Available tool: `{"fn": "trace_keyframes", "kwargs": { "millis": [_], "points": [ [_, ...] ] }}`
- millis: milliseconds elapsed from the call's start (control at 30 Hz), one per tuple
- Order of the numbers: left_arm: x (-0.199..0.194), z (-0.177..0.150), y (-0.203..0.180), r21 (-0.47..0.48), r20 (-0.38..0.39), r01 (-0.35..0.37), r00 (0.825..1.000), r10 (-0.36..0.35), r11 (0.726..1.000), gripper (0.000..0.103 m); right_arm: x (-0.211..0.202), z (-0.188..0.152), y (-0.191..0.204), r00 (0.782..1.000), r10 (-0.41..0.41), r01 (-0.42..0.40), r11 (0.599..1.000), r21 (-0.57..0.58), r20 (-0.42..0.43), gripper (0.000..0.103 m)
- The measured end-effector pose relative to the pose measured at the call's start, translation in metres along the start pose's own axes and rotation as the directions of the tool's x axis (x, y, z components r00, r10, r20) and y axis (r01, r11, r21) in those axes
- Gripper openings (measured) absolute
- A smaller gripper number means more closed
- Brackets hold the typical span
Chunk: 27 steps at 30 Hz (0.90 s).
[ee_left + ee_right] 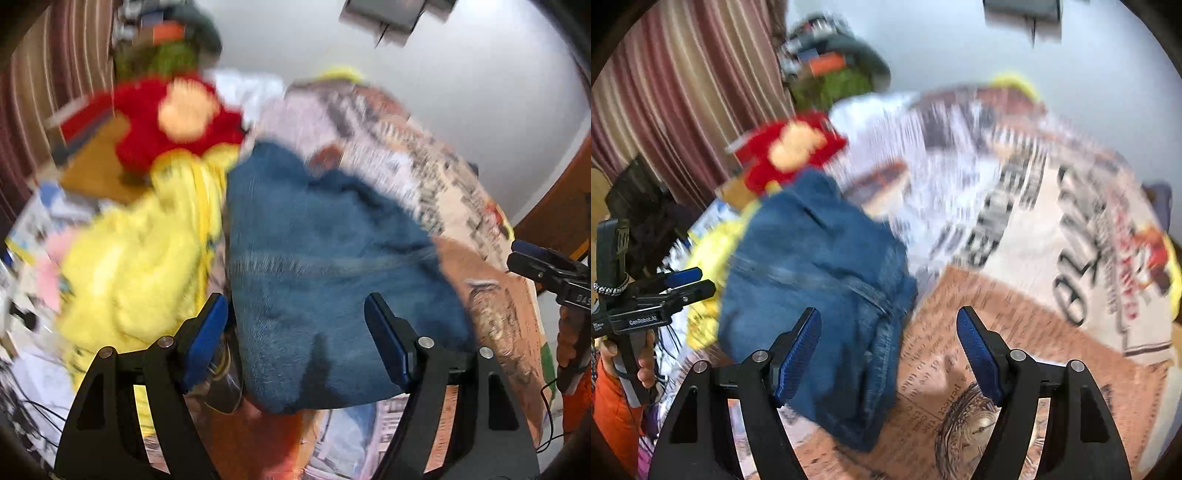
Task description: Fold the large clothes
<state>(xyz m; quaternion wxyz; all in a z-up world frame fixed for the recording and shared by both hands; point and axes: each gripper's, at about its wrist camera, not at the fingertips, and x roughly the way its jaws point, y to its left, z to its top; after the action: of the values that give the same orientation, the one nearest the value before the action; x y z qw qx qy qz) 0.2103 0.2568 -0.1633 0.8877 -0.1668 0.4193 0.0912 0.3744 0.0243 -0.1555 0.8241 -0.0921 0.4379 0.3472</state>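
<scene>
A folded blue denim garment (pixel 325 266) is seen lying, blurred, on a newspaper-print cloth (pixel 1015 236), beside what seems a yellow fleece garment (pixel 140 258). Left tool (pixel 295 332) and right tool (pixel 890 334) are held released, nothing gripped.

A blue denim garment (pixel 325 266) lies folded into a thick, rumpled bundle on a newspaper-print cloth (pixel 1015 258), seams and a stitched band showing across its top. Its left edge is just beside a crumpled yellow fleece garment (pixel 140 266).
</scene>
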Motion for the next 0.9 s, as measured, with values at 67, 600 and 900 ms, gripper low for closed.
{"fn": "trace_keyframes", "kwargs": {
  "millis": [67, 600, 900],
  "points": [
    [-0.027, 0.011, -0.018, 0.031, 0.086, -0.008, 0.996, 0.005, 0.999, 0.076, -0.036, 0.002, 0.012, 0.996, 0.016, -0.015, 1.0, -0.013, 0.093, 0.073],
    [-0.235, -0.039, -0.126, 0.2, 0.616, -0.092, 0.786, -0.052, 0.975, 0.076, -0.252, -0.06, 0.108, 0.782, 0.041, -0.008, 0.998, -0.056, 0.622, 0.073],
    [-0.255, -0.079, -0.14, 0.197, 0.671, -0.148, 0.741, -0.024, 0.969, 0.088, -0.285, -0.111, 0.139, 0.734, -0.03, 0.059, 0.998, -0.021, 0.678, 0.073]
  ]
}}
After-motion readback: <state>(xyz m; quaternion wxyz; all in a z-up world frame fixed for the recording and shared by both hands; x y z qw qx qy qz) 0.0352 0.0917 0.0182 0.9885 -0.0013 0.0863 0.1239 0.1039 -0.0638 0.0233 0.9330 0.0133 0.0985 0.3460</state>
